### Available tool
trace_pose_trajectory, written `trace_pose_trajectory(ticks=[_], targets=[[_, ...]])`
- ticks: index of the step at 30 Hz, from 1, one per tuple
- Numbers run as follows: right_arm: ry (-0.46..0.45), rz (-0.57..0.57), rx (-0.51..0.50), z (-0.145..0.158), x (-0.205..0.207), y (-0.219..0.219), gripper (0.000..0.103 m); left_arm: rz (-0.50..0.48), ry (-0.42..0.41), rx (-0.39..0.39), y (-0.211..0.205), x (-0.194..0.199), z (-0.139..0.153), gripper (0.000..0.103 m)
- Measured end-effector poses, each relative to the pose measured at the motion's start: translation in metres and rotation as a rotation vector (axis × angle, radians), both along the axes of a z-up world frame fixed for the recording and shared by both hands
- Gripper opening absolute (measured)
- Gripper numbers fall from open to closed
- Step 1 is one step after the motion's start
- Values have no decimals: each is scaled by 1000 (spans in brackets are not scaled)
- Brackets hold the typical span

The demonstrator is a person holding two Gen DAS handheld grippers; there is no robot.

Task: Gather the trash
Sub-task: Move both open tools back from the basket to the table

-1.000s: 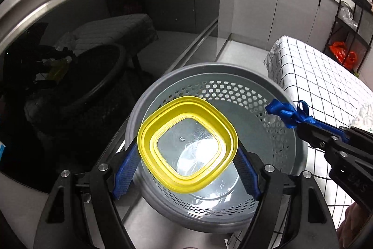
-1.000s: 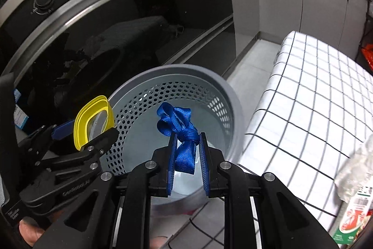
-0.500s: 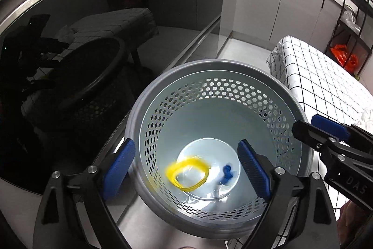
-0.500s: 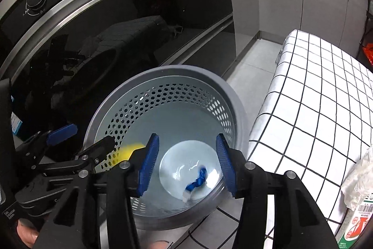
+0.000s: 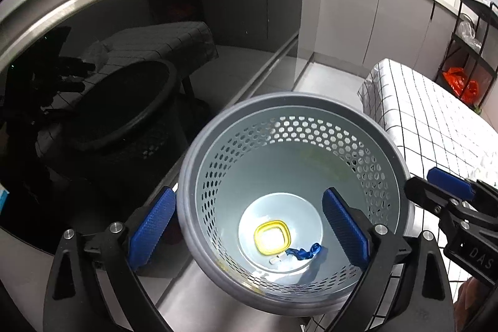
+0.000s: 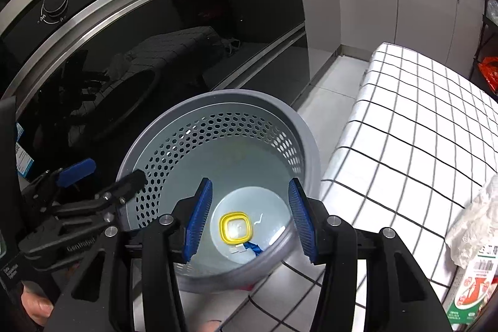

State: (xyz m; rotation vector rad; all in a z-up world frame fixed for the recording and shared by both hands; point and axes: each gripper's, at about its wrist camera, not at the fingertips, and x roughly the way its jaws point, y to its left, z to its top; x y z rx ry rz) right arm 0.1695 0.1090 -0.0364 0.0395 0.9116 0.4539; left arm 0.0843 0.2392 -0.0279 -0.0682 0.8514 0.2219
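Note:
A grey perforated waste basket stands on the floor between the oven and the table; it also shows in the right wrist view. A yellow-rimmed clear lid and a blue ribbon lie on its bottom, also seen as the lid and ribbon in the right wrist view. My left gripper is open and empty above the basket. My right gripper is open and empty above it too.
A black glass oven door with a steel frame is behind the basket. A table with a white checked cloth is on the right, with a crumpled plastic bag and a printed packet on it. A shelf rack holds an orange bag.
Both grippers opened over the basket. The yellow lid dropped from the left one and the blue ribbon from the right one; both now lie still on the basket's bottom.

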Motion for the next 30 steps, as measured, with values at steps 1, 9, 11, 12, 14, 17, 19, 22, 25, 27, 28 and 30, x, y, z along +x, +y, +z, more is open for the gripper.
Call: trace_pose_trajectory(ticks=[1,9,11,12,14,17,19,22,25,27,28,30], targets=[[-4,-6,-1,1,-3,-3,49,-1,-8,-1,-1,-1,2,95],[-39,-66,-27,10,-40,-29,50,-22,-75,1,-14,-20,22,96],[-53,-81,-35,14,-52,-37,51,-31,-97,2,-20,-26,28,97],[-57,-88,-37,15,-57,-42,52,-37,-109,3,-23,-30,32,97],[-64,-108,-31,19,-69,-53,53,-57,-128,5,-33,-38,38,97],[-77,-136,-27,25,-90,-71,54,-87,-144,19,-49,-46,47,97],[-93,-158,-29,29,-103,-84,55,-115,-155,32,-63,-52,53,97],[-107,-198,-24,36,-124,-110,57,-153,-173,30,-81,-63,59,97],[-117,-249,-45,39,-142,-141,58,-199,-177,-3,-102,-71,62,97],[-117,-280,-59,42,-150,-158,59,-230,-177,-20,-119,-74,63,97],[-116,-302,-70,43,-156,-172,60,-245,-177,-26,-128,-76,63,97],[-114,-345,-90,42,-164,-197,60,-275,-174,-32,-148,-78,62,97]])
